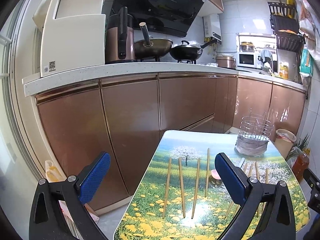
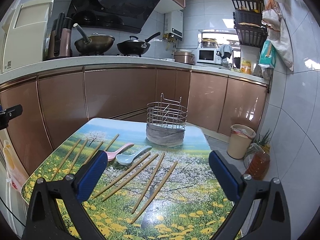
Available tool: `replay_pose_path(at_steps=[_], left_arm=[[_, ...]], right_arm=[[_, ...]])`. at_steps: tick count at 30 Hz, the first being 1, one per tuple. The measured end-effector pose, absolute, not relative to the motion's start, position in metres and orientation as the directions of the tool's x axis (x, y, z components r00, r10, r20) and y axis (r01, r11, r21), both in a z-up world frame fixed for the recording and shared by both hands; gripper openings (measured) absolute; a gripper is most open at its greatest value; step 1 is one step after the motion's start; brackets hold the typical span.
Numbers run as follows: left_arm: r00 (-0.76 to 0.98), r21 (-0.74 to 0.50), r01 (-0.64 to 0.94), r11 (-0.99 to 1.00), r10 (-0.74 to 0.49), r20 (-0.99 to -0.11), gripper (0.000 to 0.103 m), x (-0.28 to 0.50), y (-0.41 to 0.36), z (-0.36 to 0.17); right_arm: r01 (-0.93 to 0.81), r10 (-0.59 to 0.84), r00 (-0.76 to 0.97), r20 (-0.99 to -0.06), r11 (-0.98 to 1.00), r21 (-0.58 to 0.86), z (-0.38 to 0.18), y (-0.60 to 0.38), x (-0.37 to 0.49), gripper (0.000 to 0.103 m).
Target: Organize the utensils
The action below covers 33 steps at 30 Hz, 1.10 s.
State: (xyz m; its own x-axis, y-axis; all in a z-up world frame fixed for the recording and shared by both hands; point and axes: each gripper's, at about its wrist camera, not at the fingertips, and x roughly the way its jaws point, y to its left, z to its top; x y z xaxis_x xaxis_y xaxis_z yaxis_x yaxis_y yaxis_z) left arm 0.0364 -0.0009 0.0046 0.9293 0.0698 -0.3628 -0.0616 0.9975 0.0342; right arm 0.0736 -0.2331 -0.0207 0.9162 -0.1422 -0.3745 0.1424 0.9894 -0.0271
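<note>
Ahead of my right gripper [image 2: 158, 172], jaws apart like my left gripper [image 1: 162, 173], thin chopsticks [image 2: 149, 182] lie flat on glossy table [image 2: 180, 216]; they may skid from my pinch.

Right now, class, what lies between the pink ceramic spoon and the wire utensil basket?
Only bare tabletop separates the pink spoon from the wire basket, seen in the right wrist view.

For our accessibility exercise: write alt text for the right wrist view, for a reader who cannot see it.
An open right gripper hovers over a flower-print table where eight wooden chopsticks, a pink spoon and a blue spoon lie loose. An empty wire utensil holder stands at the far edge, kitchen cabinets behind.
</note>
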Motion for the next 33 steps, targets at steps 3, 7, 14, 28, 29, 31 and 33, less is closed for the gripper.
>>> replay_pose_path(at_steps=[3, 7, 14, 28, 29, 31, 33], left_arm=[[0.931, 0.037, -0.046, 0.998, 0.057, -0.359, 0.103, 0.039, -0.004, 0.005], [0.934, 0.043, -0.03, 0.999, 0.043, -0.354, 0.103, 0.044, -0.009, 0.002], [0.931, 0.004, -0.012, 1.0, 0.013, -0.364, 0.103, 0.055, -0.009, 0.001], [0.936, 0.022, -0.023, 1.0, 0.029, -0.352, 0.103, 0.071, -0.011, 0.005], [0.934, 0.022, -0.023, 0.999, 0.029, -0.355, 0.103, 0.073, -0.01, 0.004], [0.929, 0.025, -0.023, 0.999, 0.03, -0.369, 0.103, 0.079, -0.011, 0.0], [0.924, 0.02, -0.024, 1.0, 0.029, -0.382, 0.103, 0.084, -0.009, -0.002]], right_arm=[[0.155, -0.156, 0.914, -0.374, 0.987, -0.033, -0.019, -0.235, 0.075, 0.102], [0.173, -0.175, 0.91, -0.375, 0.984, -0.039, -0.019, -0.238, 0.077, 0.102], [0.205, -0.202, 0.902, -0.381, 0.978, -0.032, -0.018, -0.246, 0.079, 0.102], [0.217, -0.217, 0.894, -0.392, 0.975, -0.044, -0.019, -0.251, 0.095, 0.102], [0.217, -0.219, 0.893, -0.393, 0.975, -0.05, -0.019, -0.251, 0.096, 0.102], [0.214, -0.218, 0.892, -0.396, 0.975, -0.056, -0.021, -0.251, 0.1, 0.102], [0.211, -0.215, 0.889, -0.405, 0.976, -0.055, -0.022, -0.252, 0.105, 0.102]])
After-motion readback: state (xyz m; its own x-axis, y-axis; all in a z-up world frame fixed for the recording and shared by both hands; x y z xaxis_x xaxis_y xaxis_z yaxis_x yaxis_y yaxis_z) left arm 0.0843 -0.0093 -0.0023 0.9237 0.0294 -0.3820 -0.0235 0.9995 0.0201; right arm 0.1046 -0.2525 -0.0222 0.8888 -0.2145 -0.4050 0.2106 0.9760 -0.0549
